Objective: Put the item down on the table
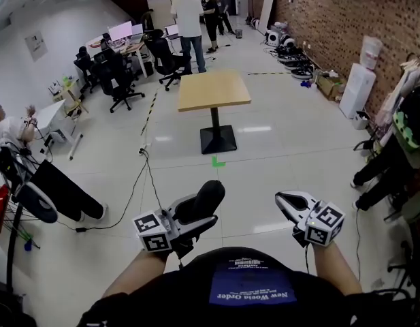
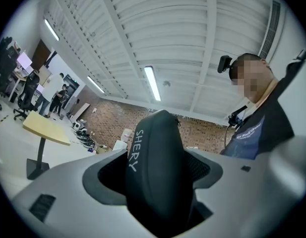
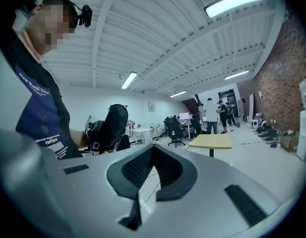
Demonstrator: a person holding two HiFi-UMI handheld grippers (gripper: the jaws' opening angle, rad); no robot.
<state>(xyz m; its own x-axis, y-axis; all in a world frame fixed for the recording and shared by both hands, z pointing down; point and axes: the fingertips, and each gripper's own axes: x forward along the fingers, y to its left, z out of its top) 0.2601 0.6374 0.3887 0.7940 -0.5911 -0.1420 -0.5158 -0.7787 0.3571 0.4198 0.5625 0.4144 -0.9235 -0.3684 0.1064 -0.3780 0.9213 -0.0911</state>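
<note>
**Case in hand, table not yet reached**

The person is standing on open floor, holding both grippers low in front of the body. The left gripper is gripping a black zip case lettered SHERY; its jaws are standing wide apart and pressing on the case's two sides, and the case is sticking up and forward out of them. The right gripper is carrying nothing, its jaws lying together. The yellow-topped pedestal table is standing well apart from both grippers, across a stretch of pale floor; a few people are gathering by the desks beyond it.

Judging from this, the task is sitting in its early part. The case is already secured in the grip; the walk to the table, the lowering of the case onto the tabletop and the release are all remaining.
</note>
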